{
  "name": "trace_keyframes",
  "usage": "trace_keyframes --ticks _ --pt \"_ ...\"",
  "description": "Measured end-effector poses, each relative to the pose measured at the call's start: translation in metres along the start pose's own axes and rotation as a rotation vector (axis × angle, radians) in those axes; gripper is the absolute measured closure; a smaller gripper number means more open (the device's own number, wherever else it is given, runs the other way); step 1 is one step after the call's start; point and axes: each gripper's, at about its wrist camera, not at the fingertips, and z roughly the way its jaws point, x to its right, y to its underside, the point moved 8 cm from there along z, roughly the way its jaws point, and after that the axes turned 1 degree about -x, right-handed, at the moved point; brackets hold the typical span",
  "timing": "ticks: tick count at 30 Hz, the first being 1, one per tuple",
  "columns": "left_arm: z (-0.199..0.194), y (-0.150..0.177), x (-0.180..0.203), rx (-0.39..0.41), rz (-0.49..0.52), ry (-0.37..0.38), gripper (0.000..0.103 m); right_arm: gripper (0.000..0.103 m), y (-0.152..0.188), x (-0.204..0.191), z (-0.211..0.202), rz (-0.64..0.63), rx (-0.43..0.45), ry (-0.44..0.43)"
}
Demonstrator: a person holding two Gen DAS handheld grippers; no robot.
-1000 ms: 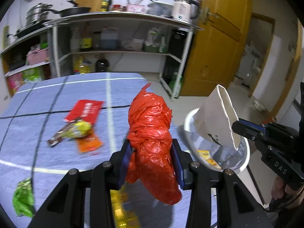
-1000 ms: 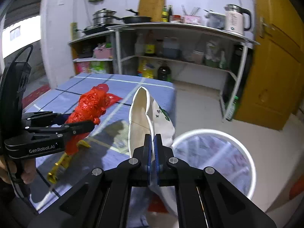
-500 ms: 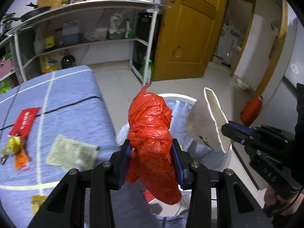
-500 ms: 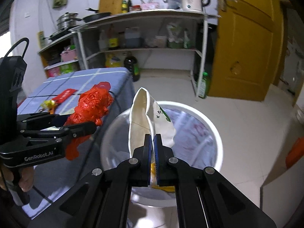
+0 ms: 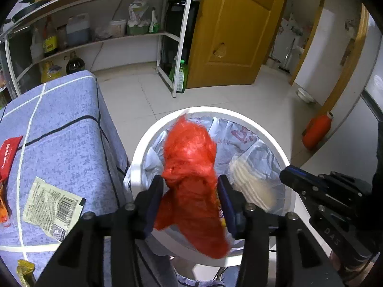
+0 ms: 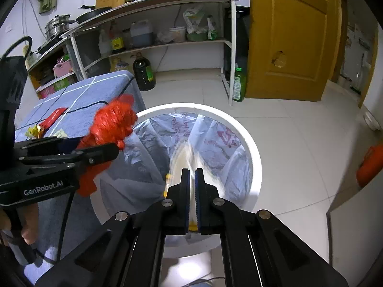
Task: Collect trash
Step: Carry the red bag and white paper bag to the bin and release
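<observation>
My left gripper [image 5: 190, 189] is shut on a knotted red plastic bag [image 5: 191, 167] and holds it over the near rim of the white trash bin [image 5: 141, 157], which has a clear liner. The bag also shows in the right wrist view [image 6: 110, 129]. My right gripper [image 6: 192, 184] is over the bin [image 6: 253, 157] with its jaws slightly apart. The white paper bag [image 6: 186, 157] is blurred and falling into the bin below them; it also shows in the left wrist view [image 5: 249, 181].
A table with a blue checked cloth [image 5: 59, 131] stands left of the bin, with a printed wrapper [image 5: 51, 205], a red packet [image 5: 8, 153] and a yellow wrapper [image 5: 25, 270] on it. Shelves [image 5: 107, 31], a yellow door [image 5: 234, 35] and a red bottle [image 5: 317, 130] are behind.
Both grippers moved from the table to above the bin. My right gripper let go of the white paper bag, which drops into the bin. The left still holds the red bag.
</observation>
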Motion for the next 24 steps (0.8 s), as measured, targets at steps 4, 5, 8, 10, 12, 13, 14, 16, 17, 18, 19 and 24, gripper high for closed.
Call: trace_keyframes --ticks 4,5,8,10,12,13,14,16,17,18,19,24 --pt "-0.002 -0.001 -0.001 0.007 -0.007 -0.001 0.050 0.085 -0.002 0.001 -0.001 0.009 0.005 0.005" --pt "-0.004 -0.001 -0.002 0.011 -0.008 -0.002 0.050 0.085 -0.003 0.002 -0.001 0.014 0.008 0.002" --pt "-0.011 -0.001 -0.005 0.026 -0.018 -0.002 0.050 0.084 -0.004 0.000 -0.008 0.013 0.024 0.001" --pt "-0.018 -0.001 -0.008 0.039 -0.023 -0.004 0.050 0.084 -0.006 -0.003 -0.014 0.011 0.038 -0.008" --pt "-0.027 0.000 -0.011 0.055 -0.027 -0.009 0.050 0.084 -0.008 -0.009 -0.022 0.001 0.057 -0.015" --pt "-0.031 0.000 -0.014 0.062 -0.029 -0.013 0.050 0.084 -0.009 -0.012 -0.025 -0.005 0.063 -0.019" --pt "-0.036 0.001 -0.017 0.071 -0.030 -0.019 0.050 0.084 -0.010 -0.017 -0.030 -0.013 0.072 -0.028" --pt "-0.046 0.003 -0.023 0.088 -0.034 -0.034 0.049 0.084 -0.011 -0.028 -0.038 -0.030 0.088 -0.051" --pt "-0.052 0.004 -0.026 0.096 -0.038 -0.041 0.049 0.084 -0.011 -0.031 -0.041 -0.039 0.094 -0.059" --pt "-0.057 0.005 -0.029 0.104 -0.039 -0.047 0.049 0.084 -0.011 -0.038 -0.045 -0.053 0.104 -0.068" --pt "-0.063 0.007 -0.034 0.115 -0.041 -0.056 0.050 0.084 -0.012 -0.045 -0.051 -0.068 0.118 -0.076" --pt "-0.102 0.018 -0.062 0.175 -0.071 -0.107 0.049 0.084 -0.018 -0.084 -0.072 -0.125 0.174 -0.146"
